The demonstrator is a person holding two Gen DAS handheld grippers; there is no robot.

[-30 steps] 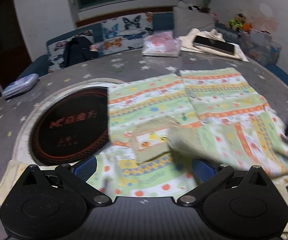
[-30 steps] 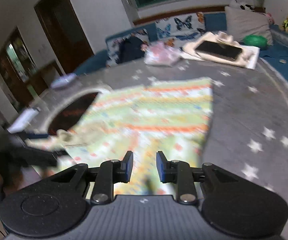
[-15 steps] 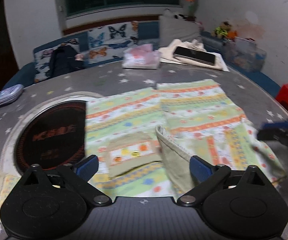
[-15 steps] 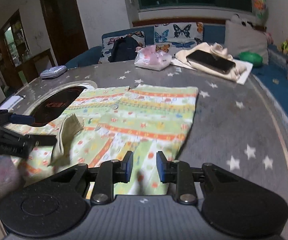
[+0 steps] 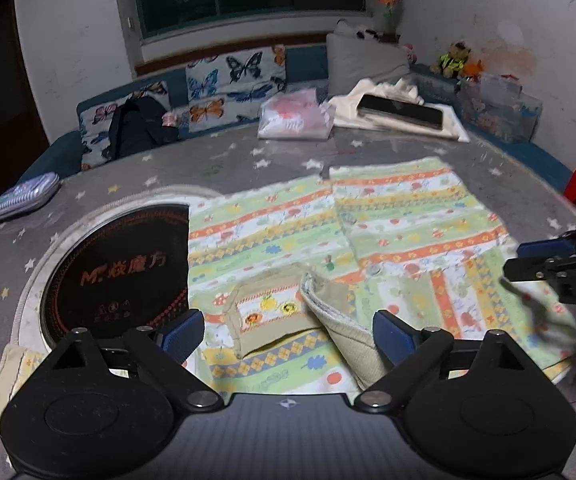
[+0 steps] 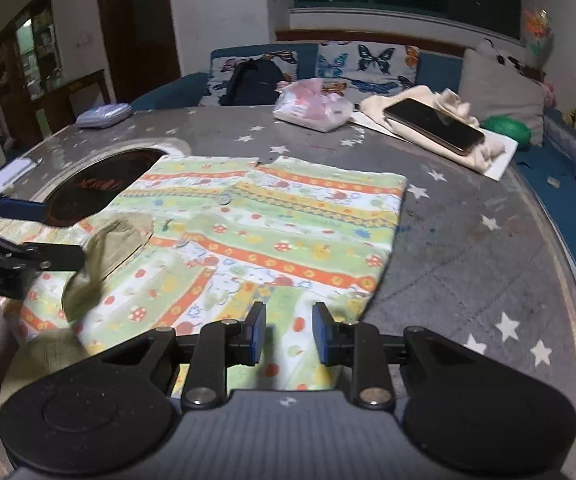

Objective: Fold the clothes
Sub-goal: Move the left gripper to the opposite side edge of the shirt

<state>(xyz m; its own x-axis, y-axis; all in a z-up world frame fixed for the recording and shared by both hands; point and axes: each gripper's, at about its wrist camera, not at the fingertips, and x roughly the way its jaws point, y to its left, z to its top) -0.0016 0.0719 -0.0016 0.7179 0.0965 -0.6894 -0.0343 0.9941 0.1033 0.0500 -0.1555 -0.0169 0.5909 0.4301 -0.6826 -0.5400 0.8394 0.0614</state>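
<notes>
Patterned shirt (image 5: 367, 240) in green, orange and yellow stripes is lying spread across the middle of both frames on the grey star-printed bench (image 6: 467, 248), its left edge overlapping a dark round cooktop (image 5: 116, 272) set into the surface. Left gripper (image 5: 284, 332) is sitting at the lower centre of its own view, jaws spread wide and released, with the khaki collar (image 5: 343, 320) standing up between them and touching neither. Right gripper (image 6: 288, 336) is hovering over the shirt's near hem at the bottom of its view, jaws parted and gripping nothing. A pink plastic bag (image 6: 311, 106) and a black phone (image 6: 433, 126) on cream cloth are resting at the bench's far side, toward the upper right.
</notes>
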